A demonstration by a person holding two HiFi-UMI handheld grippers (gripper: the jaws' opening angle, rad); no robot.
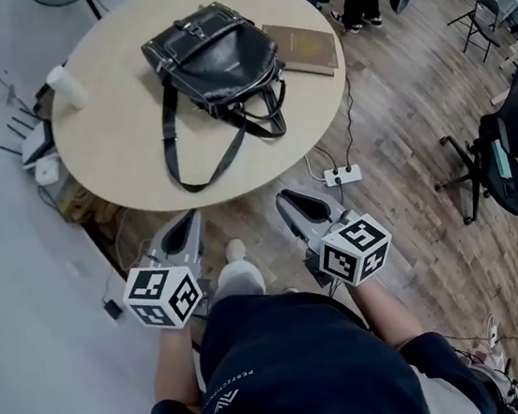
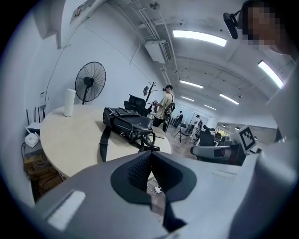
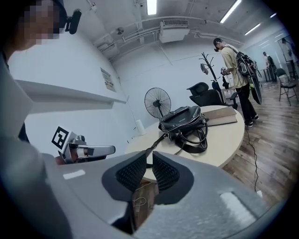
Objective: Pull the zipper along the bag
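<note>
A black leather bag (image 1: 211,54) lies on a round table (image 1: 109,145), its strap trailing toward me. Both my grippers hover short of the table's near edge. My left gripper (image 1: 189,220) is closed and empty. My right gripper (image 1: 286,198) stands slightly apart, holding nothing.

Round tan table (image 1: 123,177), head view as ref. Black bag (image 1: 210,51) nr ctr, offset twd 12 o'clock; its strap (image 1: 170,137) loops out twd 7 o'clock. Brown book (image 1: 303,49) lies flat at 2 o'clock, beside bag. White roll (image 1: 66,86) stands upright at 9 o'clock, nr rim.
</note>
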